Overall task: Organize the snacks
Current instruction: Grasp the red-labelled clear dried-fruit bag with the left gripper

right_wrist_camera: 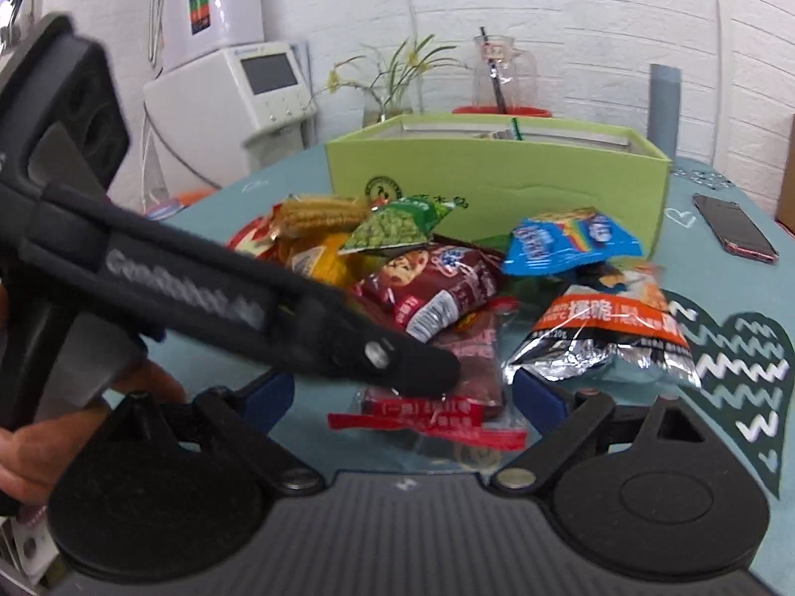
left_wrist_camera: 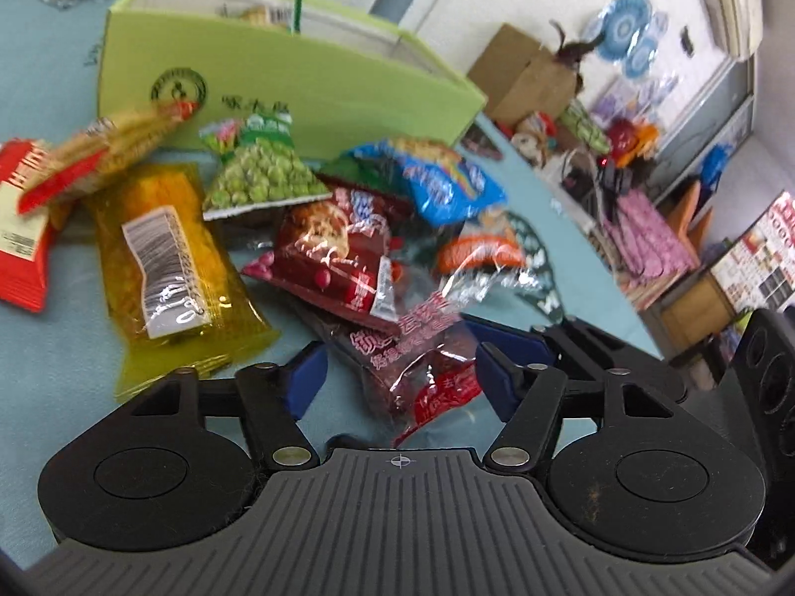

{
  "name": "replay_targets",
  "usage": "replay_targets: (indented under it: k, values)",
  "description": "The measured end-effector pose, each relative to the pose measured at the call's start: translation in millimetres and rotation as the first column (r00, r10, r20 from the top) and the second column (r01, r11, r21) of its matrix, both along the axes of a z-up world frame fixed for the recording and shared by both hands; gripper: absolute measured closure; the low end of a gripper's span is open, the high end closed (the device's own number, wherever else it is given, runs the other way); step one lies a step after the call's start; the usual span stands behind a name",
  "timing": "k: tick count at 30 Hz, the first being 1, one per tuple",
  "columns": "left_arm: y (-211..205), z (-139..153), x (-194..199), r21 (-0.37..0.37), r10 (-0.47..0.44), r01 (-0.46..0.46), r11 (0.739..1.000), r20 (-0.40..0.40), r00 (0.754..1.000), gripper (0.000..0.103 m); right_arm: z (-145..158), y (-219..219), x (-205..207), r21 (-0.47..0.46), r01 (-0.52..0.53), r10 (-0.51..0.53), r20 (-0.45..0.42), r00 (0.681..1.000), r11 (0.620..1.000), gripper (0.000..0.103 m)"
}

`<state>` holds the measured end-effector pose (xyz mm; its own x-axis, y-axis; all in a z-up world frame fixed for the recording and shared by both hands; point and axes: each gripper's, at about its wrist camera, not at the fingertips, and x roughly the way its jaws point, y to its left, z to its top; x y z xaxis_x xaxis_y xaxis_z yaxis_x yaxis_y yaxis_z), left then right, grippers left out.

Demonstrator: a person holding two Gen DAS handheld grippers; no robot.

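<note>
A pile of snack packets lies on the teal table in front of an open light-green box [left_wrist_camera: 278, 74] [right_wrist_camera: 497, 174]. My left gripper [left_wrist_camera: 397, 377] is open, its blue pads on either side of a dark red date packet [left_wrist_camera: 422, 372]. My right gripper [right_wrist_camera: 402, 392] is open around the same red packet [right_wrist_camera: 447, 397]. The left gripper's black body [right_wrist_camera: 198, 288] crosses the right wrist view, its tip over that packet. Behind lie a maroon peanut packet [left_wrist_camera: 333, 253] [right_wrist_camera: 432, 288], a green pea packet [left_wrist_camera: 258, 174] [right_wrist_camera: 397, 223], a blue packet [left_wrist_camera: 442, 179] [right_wrist_camera: 566, 238], an orange and silver packet [right_wrist_camera: 611, 328] and a yellow packet [left_wrist_camera: 169, 258].
A corn packet [left_wrist_camera: 99, 149] and a red packet [left_wrist_camera: 20, 218] lie at the left of the pile. A phone [right_wrist_camera: 735, 228] lies on the table at the right. A glass jug [right_wrist_camera: 502, 74] and a plant [right_wrist_camera: 392, 74] stand behind the box. A dark heart decal [right_wrist_camera: 730, 377] marks the table.
</note>
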<state>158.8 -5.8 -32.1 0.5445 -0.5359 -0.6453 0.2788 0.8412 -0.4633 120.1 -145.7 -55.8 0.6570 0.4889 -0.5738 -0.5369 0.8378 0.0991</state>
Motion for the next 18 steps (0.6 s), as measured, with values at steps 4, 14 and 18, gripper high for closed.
replay_targets:
  k: [4,14,18]
  values:
    - [0,3,-14,0.03,-0.03,0.03,0.999,0.012,0.999,0.075,-1,-6,-13,0.057,-0.018,0.02,-0.035,0.999,0.998,0.009]
    - [3,8,-80,0.098,-0.05,0.044,0.994,0.059,0.997,0.04,1,-13,-70,0.082,-0.027,0.032,-0.055,0.998,0.996,0.01]
    - [12,14,-80,0.062,-0.002,-0.003,0.998,0.085,0.996,0.038,2,-17,-67,0.067,0.014,-0.011,-0.04,0.999,0.998,0.01]
